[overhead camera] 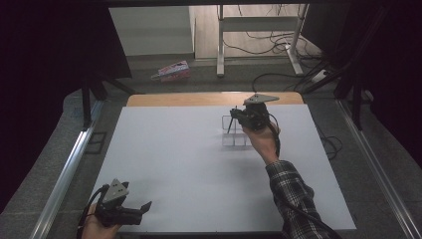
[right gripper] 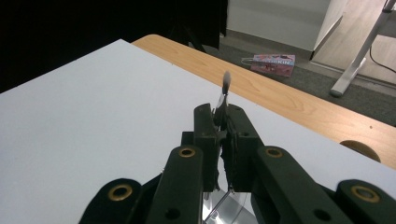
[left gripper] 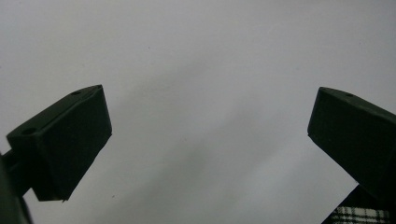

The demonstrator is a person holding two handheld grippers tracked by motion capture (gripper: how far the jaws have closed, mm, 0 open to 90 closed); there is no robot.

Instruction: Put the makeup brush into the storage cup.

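The right gripper (overhead camera: 233, 115) sits at about one o'clock on the table in the high view, its jaws closed tight on a thin dark stick (right gripper: 223, 100) with a pale tip, which juts up from between the pads in the right gripper view. It hovers directly over a small clear plastic organiser (overhead camera: 235, 133) of several compartments, which stands on the white board at roughly one o'clock from the board's centre; part of its transparent wall glints under the jaws in the right gripper view. Whether the stick touches the organiser cannot be told. A plaid sleeve (overhead camera: 293, 199) leads back from that hand towards five o'clock.

The left gripper (overhead camera: 142, 208) rests at seven o'clock, near the board's near edge, well apart from the organiser. Its jaws stand wide apart with nothing between them, bare white surface showing between the two black pads in the left gripper view.

The white board (overhead camera: 174, 159) covers most of a wooden table (overhead camera: 199, 99), whose tan edge shows along twelve o'clock. Beyond it, on the grey floor at eleven o'clock, lies a pink printed box (overhead camera: 172, 70). A white desk frame (overhead camera: 259, 30) stands at twelve to one o'clock with loose cables (overhead camera: 268, 42) trailing beneath it. Metal rails (overhead camera: 67, 169) flank the table on both sides, and dark curtains close in the room at nine and three o'clock.
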